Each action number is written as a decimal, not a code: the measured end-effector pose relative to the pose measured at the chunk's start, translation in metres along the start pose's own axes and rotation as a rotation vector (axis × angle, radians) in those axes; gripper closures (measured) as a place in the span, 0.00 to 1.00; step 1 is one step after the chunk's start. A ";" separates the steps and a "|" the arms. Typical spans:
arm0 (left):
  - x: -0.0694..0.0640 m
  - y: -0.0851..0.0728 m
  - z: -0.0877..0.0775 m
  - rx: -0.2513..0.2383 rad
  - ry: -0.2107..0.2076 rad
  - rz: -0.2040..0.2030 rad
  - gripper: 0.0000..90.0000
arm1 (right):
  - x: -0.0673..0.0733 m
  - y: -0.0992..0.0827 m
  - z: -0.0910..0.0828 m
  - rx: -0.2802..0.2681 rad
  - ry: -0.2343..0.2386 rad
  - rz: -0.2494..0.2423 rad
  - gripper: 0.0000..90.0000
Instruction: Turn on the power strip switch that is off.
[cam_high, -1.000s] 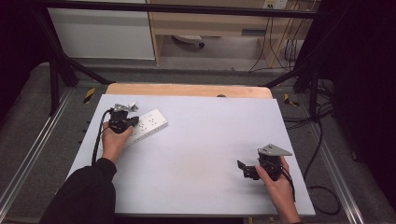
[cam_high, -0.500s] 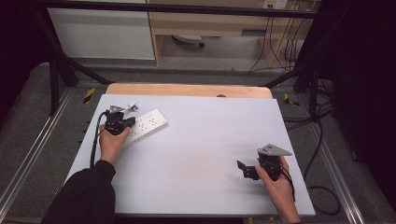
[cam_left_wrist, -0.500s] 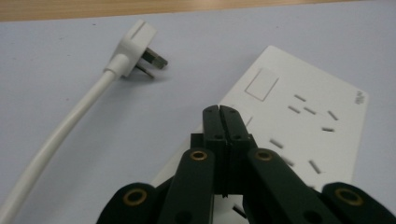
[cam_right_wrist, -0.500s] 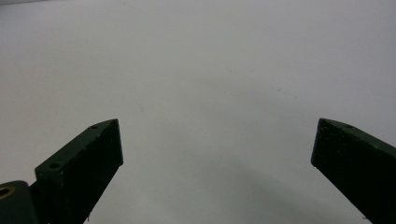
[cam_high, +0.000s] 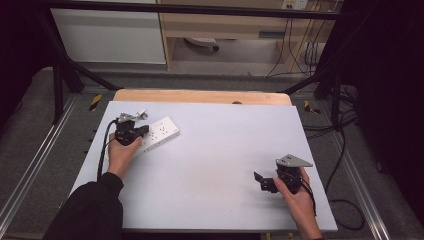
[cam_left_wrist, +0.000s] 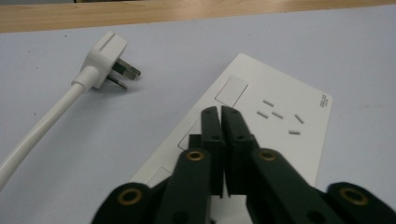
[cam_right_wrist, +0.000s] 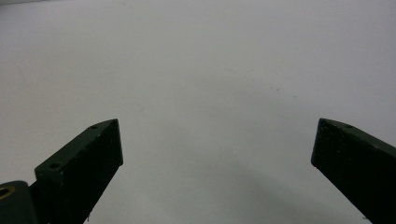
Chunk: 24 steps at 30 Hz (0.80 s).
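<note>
Hovering over the power strip (cam_left_wrist: 280, 116), the left gripper (cam_left_wrist: 220, 112) has just parted slightly, empty; the right gripper (cam_right_wrist: 217, 144) gapes wide.

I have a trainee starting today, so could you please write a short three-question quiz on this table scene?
1. True or false: the plug is inserted in the power strip.
2. Which tongs stand wide open: left tongs or right tongs?
3. What lies under the left tongs' tips?

Key:
1. False; it lies loose on the table, prongs bare.
2. Right tongs.
3. The power strip.
</note>
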<state>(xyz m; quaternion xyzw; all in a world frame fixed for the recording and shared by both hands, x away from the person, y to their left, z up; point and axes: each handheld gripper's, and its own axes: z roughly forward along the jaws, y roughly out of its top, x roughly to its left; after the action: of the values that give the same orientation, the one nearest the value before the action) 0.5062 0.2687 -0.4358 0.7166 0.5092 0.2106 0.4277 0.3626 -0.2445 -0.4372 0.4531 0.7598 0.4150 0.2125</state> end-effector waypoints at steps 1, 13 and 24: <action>0.000 0.000 -0.001 -0.001 0.001 -0.001 0.92 | 0.000 0.000 0.000 -0.001 0.000 0.002 0.03; -0.004 0.003 -0.001 -0.031 -0.020 -0.005 0.64 | 0.000 0.000 0.001 0.004 -0.001 0.000 0.03; -0.010 0.005 0.000 -0.064 -0.044 -0.002 0.31 | 0.000 0.000 0.001 0.006 -0.002 0.004 0.03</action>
<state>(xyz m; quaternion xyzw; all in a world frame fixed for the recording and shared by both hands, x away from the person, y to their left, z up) 0.5054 0.2592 -0.4306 0.7065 0.4934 0.2107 0.4615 0.3630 -0.2442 -0.4376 0.4557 0.7599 0.4128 0.2109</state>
